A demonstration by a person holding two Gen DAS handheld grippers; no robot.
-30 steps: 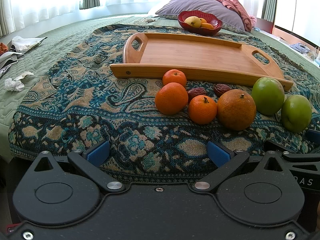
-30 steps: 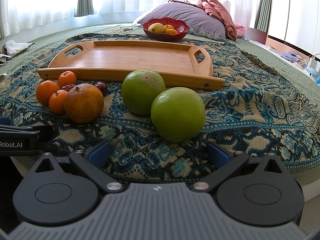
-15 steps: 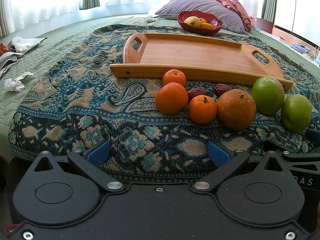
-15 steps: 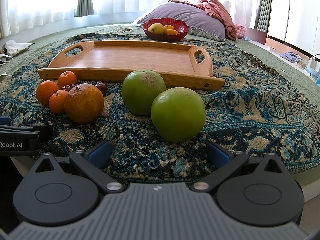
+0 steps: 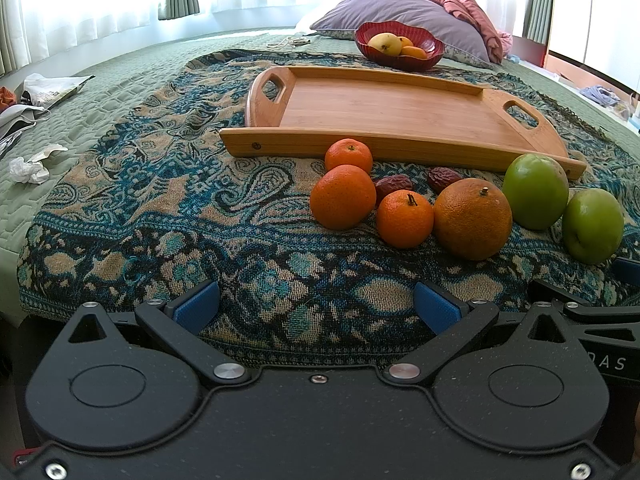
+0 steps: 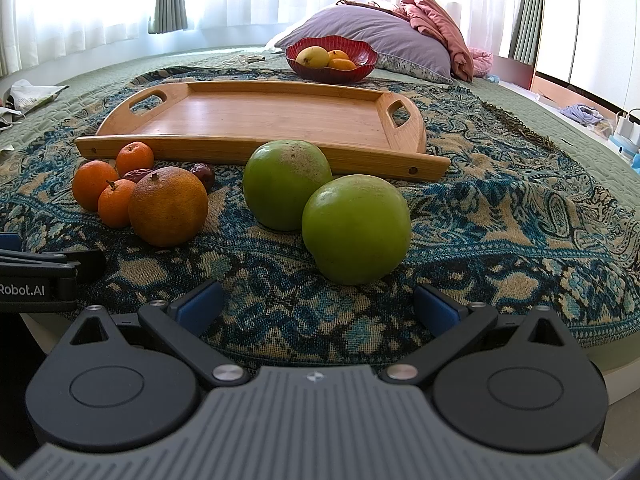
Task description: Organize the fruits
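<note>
Fruit lies on a patterned blue throw in front of an empty wooden tray [image 5: 400,112] [image 6: 256,120]. There are three small tangerines [image 5: 343,196] [image 6: 94,184], one large orange [image 5: 472,218] [image 6: 168,206], two dark dates [image 5: 394,186] [image 6: 203,172] and two green fruits [image 5: 535,192] [image 6: 356,234]. My left gripper [image 5: 316,306] is open and empty at the throw's near edge, short of the tangerines. My right gripper [image 6: 318,306] is open and empty, just short of the nearer green fruit.
A red bowl [image 5: 400,46] [image 6: 332,58] with yellow fruit stands behind the tray, before a purple pillow [image 6: 372,30]. Crumpled paper [image 5: 30,168] and bags [image 5: 48,88] lie on the green bedspread at the left. The left gripper's body shows at the right wrist view's left edge [image 6: 40,276].
</note>
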